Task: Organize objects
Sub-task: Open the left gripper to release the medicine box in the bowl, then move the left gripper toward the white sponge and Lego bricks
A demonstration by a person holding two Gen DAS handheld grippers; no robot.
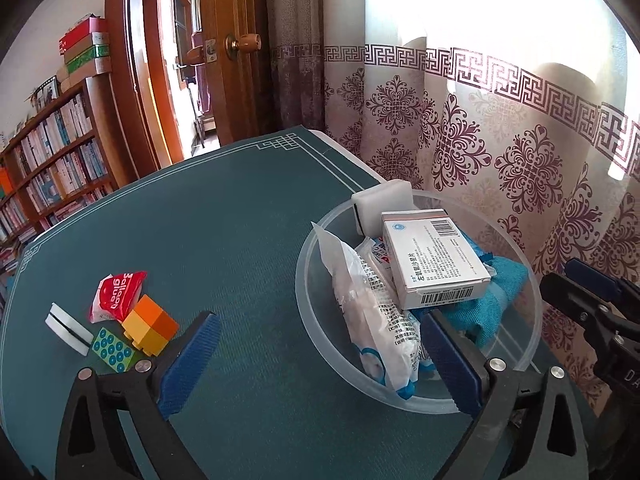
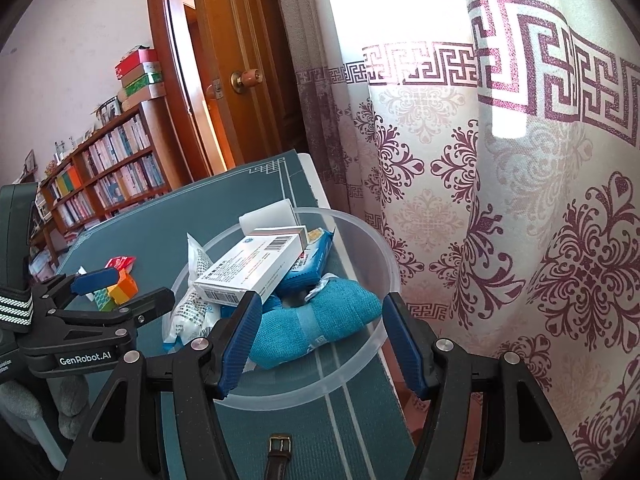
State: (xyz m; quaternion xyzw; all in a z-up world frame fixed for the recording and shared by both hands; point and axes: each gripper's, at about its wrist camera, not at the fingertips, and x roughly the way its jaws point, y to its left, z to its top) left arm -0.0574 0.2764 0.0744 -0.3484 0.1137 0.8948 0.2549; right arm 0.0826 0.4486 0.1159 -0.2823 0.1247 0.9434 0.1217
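A clear plastic bowl [image 1: 532,344] [image 2: 394,264] stands at the table's right edge. In it lie a white medicine box [image 1: 432,260] [image 2: 256,264], a white packet [image 1: 368,312], a blue cloth roll [image 1: 500,292] [image 2: 320,316] and a white sponge [image 1: 384,204]. My left gripper [image 1: 320,320] [image 2: 146,284] is open wide at the bowl's near left rim, pads touching nothing. My right gripper [image 2: 322,340] [image 1: 560,276] hovers open at the bowl's right rim, the cloth roll lying beyond its fingers. A red packet [image 1: 116,296], an orange block [image 1: 152,324], a green dotted block [image 1: 114,350] and a white eraser [image 1: 66,328] sit on the table at left.
The table carries a dark green mat [image 1: 200,220]. A brown strap with a buckle [image 2: 280,452] lies near its front edge. A patterned curtain [image 1: 500,140] hangs close behind the bowl. A bookshelf [image 1: 52,168] and a wooden door [image 1: 236,60] stand beyond the table.
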